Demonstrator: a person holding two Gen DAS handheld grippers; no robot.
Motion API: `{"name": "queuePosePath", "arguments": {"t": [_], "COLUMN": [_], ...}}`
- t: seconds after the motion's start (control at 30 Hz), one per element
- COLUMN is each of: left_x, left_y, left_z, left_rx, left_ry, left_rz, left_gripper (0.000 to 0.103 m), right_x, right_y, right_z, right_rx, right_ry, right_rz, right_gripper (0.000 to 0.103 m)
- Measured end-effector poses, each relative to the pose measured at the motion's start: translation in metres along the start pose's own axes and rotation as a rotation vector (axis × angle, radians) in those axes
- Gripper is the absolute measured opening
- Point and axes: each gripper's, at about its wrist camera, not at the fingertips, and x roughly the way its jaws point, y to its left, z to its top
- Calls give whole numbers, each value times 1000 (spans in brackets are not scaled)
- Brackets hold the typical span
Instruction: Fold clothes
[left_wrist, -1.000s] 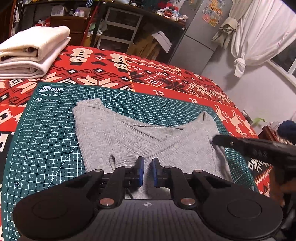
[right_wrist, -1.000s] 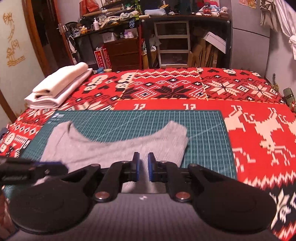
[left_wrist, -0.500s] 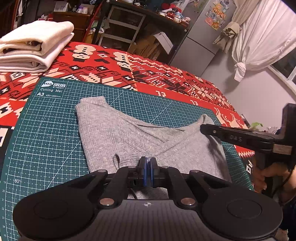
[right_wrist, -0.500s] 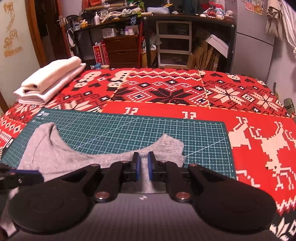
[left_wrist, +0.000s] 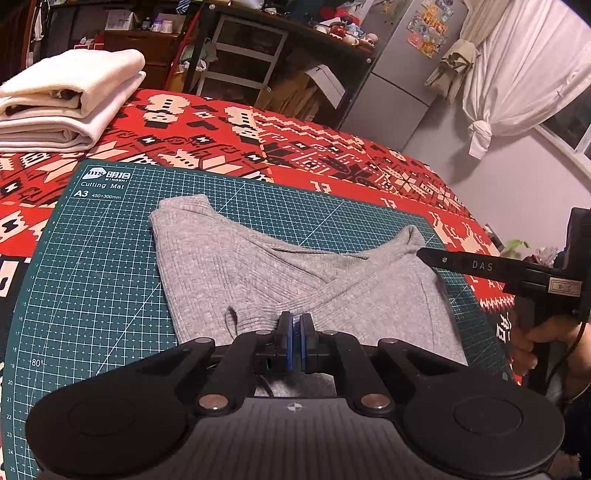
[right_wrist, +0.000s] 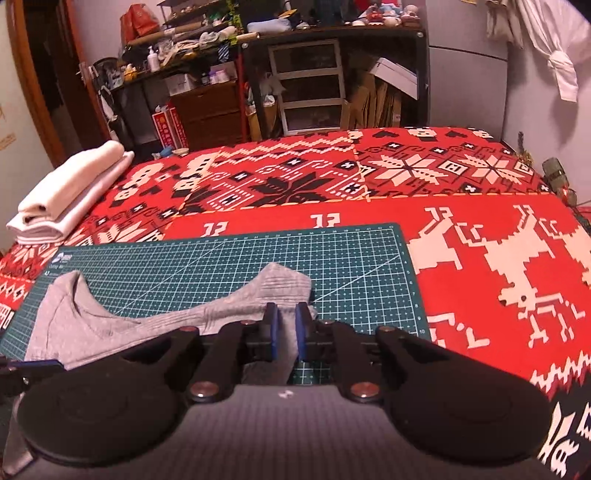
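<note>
A grey ribbed garment (left_wrist: 258, 273) lies flat on a green cutting mat (left_wrist: 92, 280), its V neckline facing away. My left gripper (left_wrist: 294, 330) is down on the cloth's near middle with its blue pads pressed together on the fabric. In the right wrist view the same garment (right_wrist: 155, 314) stretches left, and its right shoulder tip lies just ahead of my right gripper (right_wrist: 286, 325). That gripper's jaws stand a narrow gap apart, with grey cloth showing in the gap. The left wrist view shows the right gripper (left_wrist: 424, 254) from the side, held by a hand (left_wrist: 532, 343).
A red, white and black patterned blanket (right_wrist: 480, 236) covers the surface under the mat (right_wrist: 351, 254). A stack of folded white cloth (left_wrist: 70, 96) sits at the far left. Shelves, drawers and a fridge stand behind. A tied white curtain hangs at the right.
My left gripper has gone from slightly open to shut on the cloth. The right gripper has come in over the garment's right shoulder, its gap unchanged.
</note>
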Motion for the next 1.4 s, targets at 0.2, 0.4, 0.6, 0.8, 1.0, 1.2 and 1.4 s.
{"name": "queuePosePath", "arguments": {"t": [0.2, 0.4, 0.6, 0.8, 1.0, 1.2, 1.4], "left_x": [1, 1, 1, 1, 1, 0, 1], "left_y": [-1, -1, 0, 1, 0, 2, 0], "left_z": [1, 1, 1, 1, 2, 2, 3], "left_rx": [0, 4, 3, 3, 9, 1, 6], "left_ry": [0, -1, -1, 1, 1, 7, 10], "left_rz": [2, 0, -1, -5, 0, -8, -1], "left_gripper": [6, 6, 6, 6, 6, 6, 6], "right_x": [-28, -43, -59, -54, -64, -67, -83], "right_y": [11, 24, 36, 33, 37, 34, 47], "right_z": [-5, -24, -35, -42, -45, -56, -60], "right_rx": [-13, -30, -84, -71, -75, -90, -136], "right_ry": [-42, 0, -36, 11, 6, 49, 31], "right_rz": [30, 75, 86, 76, 99, 90, 140], "right_gripper": [12, 12, 12, 12, 12, 12, 12]}}
